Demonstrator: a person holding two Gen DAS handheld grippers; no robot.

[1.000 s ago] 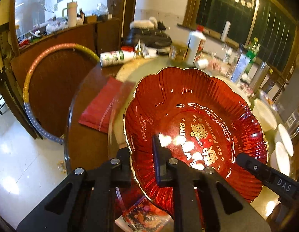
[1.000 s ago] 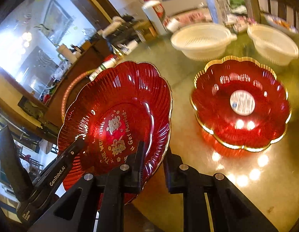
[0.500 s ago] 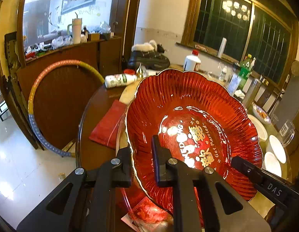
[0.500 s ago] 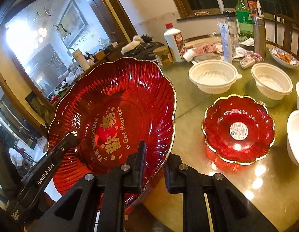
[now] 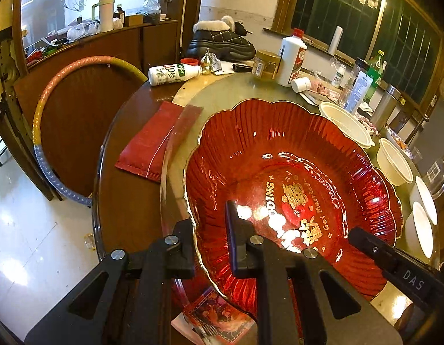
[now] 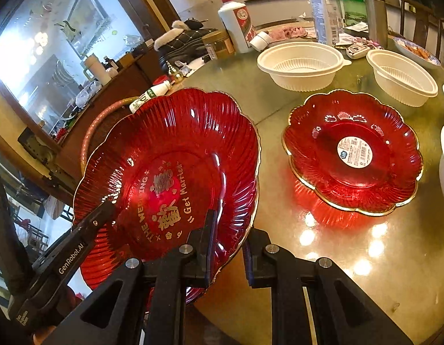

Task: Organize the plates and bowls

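Above the near edge of the round glass-topped table (image 6: 365, 258), a scalloped red gold-rimmed plastic plate (image 5: 293, 178) printed "THE WEDDING" and "Get Married" hangs tilted, pinched by both tools. At its nine o'clock rim the left gripper (image 5: 210, 230) is clamped narrowly; at three o'clock the right gripper (image 6: 227, 241) grips likewise, an arm marked "GenRobot.AI" crossing the plate. At two o'clock a second scalloped red plate (image 6: 351, 178) with a white round sticker lies flat. Two white ribbed plastic bowls (image 6: 302, 66) sit beyond it at twelve o'clock.
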